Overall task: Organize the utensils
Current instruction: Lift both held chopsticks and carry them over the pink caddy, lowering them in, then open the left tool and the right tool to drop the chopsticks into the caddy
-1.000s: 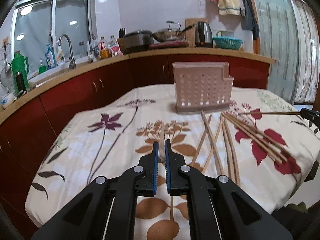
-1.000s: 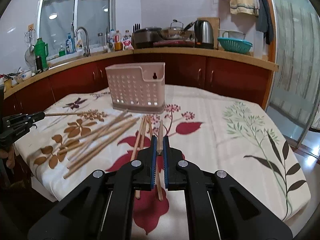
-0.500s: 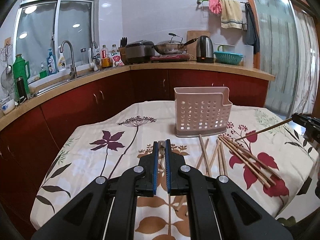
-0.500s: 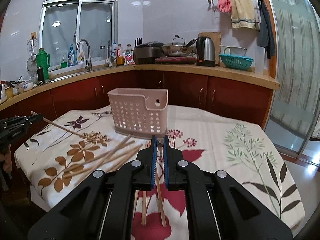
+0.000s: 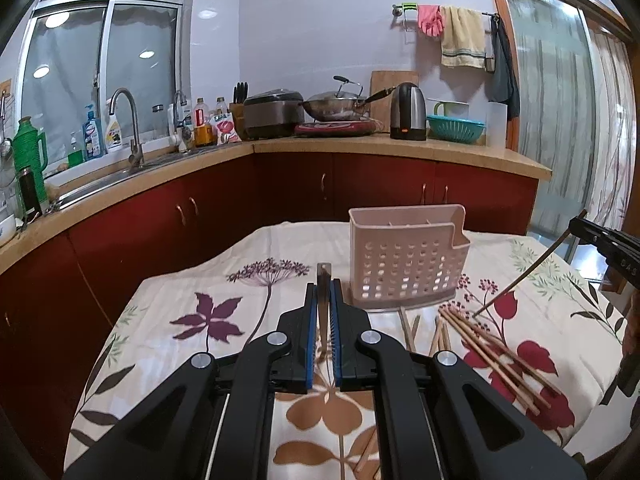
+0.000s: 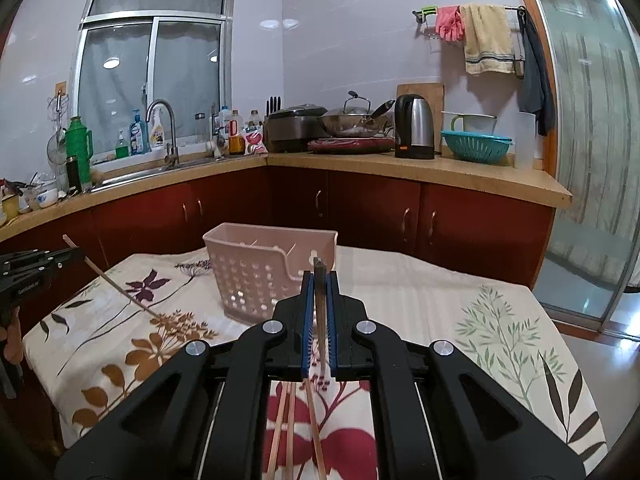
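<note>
A pink perforated utensil basket [image 5: 406, 258] stands on the flowered tablecloth; it also shows in the right wrist view [image 6: 266, 270]. Several wooden chopsticks [image 5: 492, 354] lie in front of it. My left gripper [image 5: 323, 300] is shut on one chopstick [image 5: 323, 280], lifted and tilted; the right wrist view shows it at the left [image 6: 114, 280]. My right gripper [image 6: 319, 290] is shut on another chopstick [image 6: 319, 276], seen at the right of the left wrist view [image 5: 532, 270] with its tip near the pile.
Loose chopsticks [image 6: 290, 424] lie below my right gripper. The table [image 5: 180, 292] has its edges close on the left and front. Red cabinets and a counter with a sink [image 5: 124, 160], kettle [image 5: 408, 112] and wok stand behind. A glass door [image 6: 592, 160] is at the right.
Both grippers have risen, each lifting a chopstick off the table. The chopsticks have tilted from flat to steeply slanted, and the basket's open top has come into view.
</note>
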Demonstrator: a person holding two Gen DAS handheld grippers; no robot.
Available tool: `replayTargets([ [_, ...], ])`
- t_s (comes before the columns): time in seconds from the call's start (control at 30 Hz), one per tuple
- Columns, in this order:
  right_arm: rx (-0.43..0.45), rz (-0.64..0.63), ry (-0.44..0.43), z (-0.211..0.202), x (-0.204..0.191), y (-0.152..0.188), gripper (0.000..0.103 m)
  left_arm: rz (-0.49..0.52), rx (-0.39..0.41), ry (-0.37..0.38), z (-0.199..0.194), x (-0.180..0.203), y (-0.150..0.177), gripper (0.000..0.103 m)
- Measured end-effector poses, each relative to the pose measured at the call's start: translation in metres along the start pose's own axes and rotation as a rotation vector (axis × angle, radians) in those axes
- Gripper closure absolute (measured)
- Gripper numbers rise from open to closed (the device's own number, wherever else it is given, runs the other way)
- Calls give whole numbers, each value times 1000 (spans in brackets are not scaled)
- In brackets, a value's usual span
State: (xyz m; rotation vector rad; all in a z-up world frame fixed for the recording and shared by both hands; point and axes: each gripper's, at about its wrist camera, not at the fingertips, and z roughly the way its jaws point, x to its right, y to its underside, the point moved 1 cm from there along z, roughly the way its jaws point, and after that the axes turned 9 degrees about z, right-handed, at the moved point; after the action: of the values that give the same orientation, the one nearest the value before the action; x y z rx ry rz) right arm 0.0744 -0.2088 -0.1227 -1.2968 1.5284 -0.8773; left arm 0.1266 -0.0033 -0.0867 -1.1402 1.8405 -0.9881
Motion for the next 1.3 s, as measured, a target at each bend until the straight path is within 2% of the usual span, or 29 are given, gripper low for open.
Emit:
replayTargets([
  [0.37, 57, 22, -26, -9, 0, -31, 97, -5, 68, 29, -7, -3, -36, 96],
  [0.73, 203, 17, -97, -16, -8, -87, 97, 27, 222, 42, -18, 3, -97, 96],
  [0.97, 263, 31, -129, 2, -5, -118, 97, 15, 310, 49, -8, 6, -134, 96],
  [1.1, 253, 48, -139, 26, 0, -121, 97, 1, 308, 55, 13, 7, -141, 96],
  [1.3, 183, 93, -135, 67, 11, -105, 97, -19, 239, 80, 55, 15, -128, 96],
])
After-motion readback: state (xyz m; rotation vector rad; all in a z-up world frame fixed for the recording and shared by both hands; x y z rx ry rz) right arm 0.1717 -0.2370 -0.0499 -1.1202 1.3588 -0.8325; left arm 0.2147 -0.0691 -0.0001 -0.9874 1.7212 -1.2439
